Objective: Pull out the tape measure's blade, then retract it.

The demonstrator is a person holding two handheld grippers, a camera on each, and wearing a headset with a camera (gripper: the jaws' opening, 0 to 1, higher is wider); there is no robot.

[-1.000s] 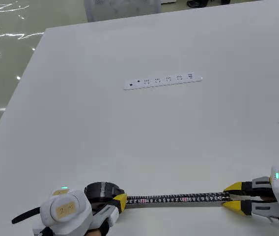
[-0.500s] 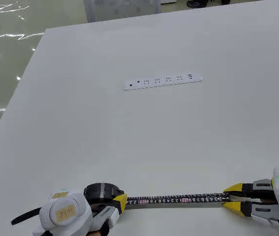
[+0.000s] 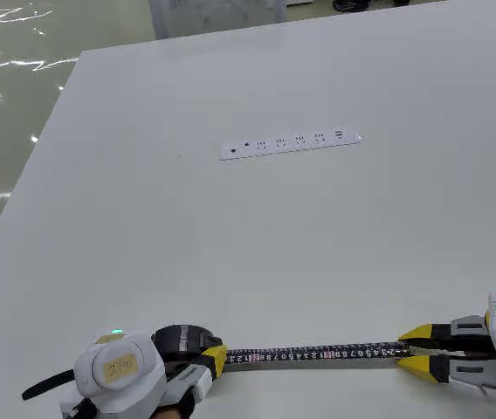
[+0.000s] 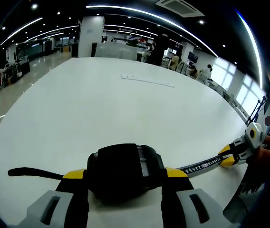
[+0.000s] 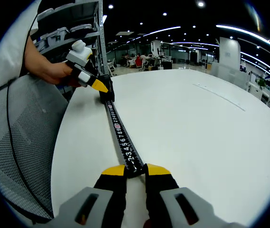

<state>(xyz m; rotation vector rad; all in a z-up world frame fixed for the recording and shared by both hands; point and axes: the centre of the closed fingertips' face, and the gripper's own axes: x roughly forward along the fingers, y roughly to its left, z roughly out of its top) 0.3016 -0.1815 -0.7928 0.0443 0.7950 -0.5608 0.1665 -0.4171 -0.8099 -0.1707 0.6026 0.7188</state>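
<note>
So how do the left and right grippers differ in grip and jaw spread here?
The left gripper clamps the black tape measure case, jaws spread wide around it; the right gripper pinches the blade near its tip, jaws almost together. The left gripper sits at the near left of the table, the right gripper at its near right, the blade stretched between them. Both have yellow-tipped jaws.

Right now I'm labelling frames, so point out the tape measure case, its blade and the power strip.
tape measure case (image 4: pixel 124 168), left gripper view, black top face.
blade (image 5: pixel 123 142), right gripper view, numbered face.
power strip (image 3: pixel 290 143), head view, its middle.
</note>
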